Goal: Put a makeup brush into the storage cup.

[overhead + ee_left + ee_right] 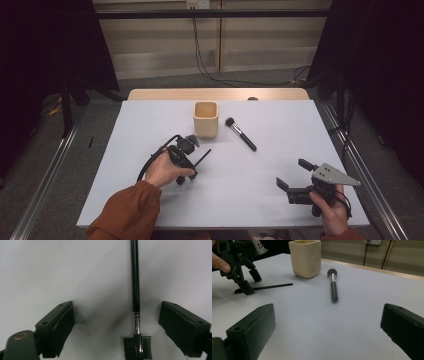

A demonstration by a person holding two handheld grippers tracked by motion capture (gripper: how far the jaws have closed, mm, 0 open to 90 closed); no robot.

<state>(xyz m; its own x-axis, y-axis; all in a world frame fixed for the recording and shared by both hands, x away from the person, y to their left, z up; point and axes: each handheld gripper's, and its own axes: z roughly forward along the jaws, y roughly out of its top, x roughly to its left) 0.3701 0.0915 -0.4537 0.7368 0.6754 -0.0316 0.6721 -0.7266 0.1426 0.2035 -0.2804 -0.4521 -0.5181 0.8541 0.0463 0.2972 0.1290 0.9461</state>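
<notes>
A thin black brow brush with a comb head [135, 277] lies on the white table [260, 200]. My left gripper [117, 307] points down over it, open, with the brush between the jaws, nearer the right one and touched by neither. In the high view this left gripper [186, 176] is left of centre, and the brush handle [202, 157] sticks out toward the cup. My right gripper [292, 173] is held at the front right, open, with nothing between its jaws [328, 310]. From there I see the left gripper [250, 284] standing over the thin brush [273, 286].
A cream square cup [206, 120] stands upright at the table's middle back, also in the right gripper view [305, 258]. A black powder brush [241, 134] lies just right of it, bristles toward the back [333, 287]. A wooden table edge runs along the far side.
</notes>
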